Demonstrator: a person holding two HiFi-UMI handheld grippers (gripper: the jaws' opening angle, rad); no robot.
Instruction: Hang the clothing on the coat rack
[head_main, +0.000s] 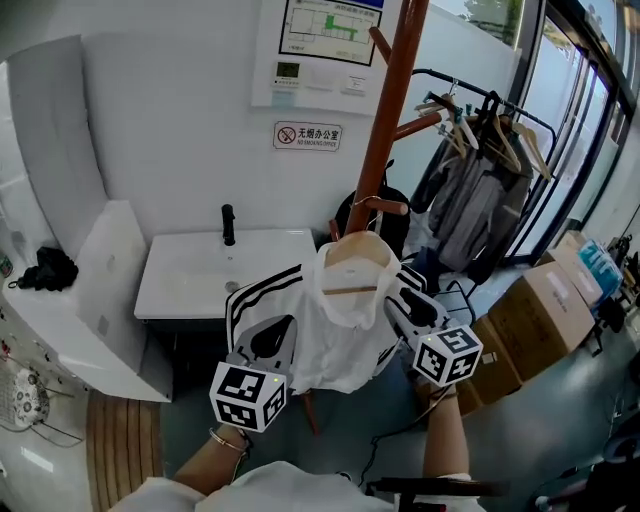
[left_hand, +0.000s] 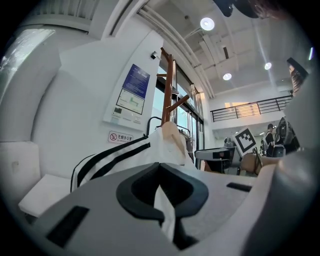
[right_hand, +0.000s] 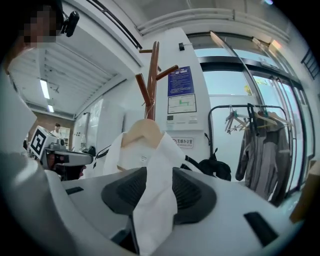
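Head view looks steeply down on a white shirt with black stripes along the shoulders (head_main: 335, 335). It is draped on a pale wooden hanger (head_main: 352, 248) just in front of the foot of the tall reddish-brown wooden coat rack (head_main: 397, 110). The hanger's top sits close under one of the rack's short lower pegs (head_main: 385, 206). From where I stand I can't quite tell whether its hook is over that peg.

The shirt hangs between the two tools. The left gripper (head_main: 283, 328) is at the striped shoulder on the side away from the rack, and the right gripper (head_main: 397, 297) is at the shoulder nearest the rack's pole. Both point level, towards the rack.

In the left gripper view its dark pads (left_hand: 136, 189) are pressed nearly together, pinching a thin fold of the white cloth. The rest of the shirt and the hanger rise beyond them, with the rack behind.

In the right gripper view the pads (right_hand: 124, 192) stand a little further apart. A thicker fold of the shirt's collar edge fills the gap and touches both, so that tool is clamped on the shirt too.

Left of the rack, against the wall, is a white washbasin (head_main: 200, 285) with a black tap (head_main: 228, 225). Right of the rack and further back, grey garments (head_main: 480, 200) hang on a black metal clothes rail (head_main: 470, 82), and brown cardboard boxes (head_main: 545, 305) sit on the floor beside them.
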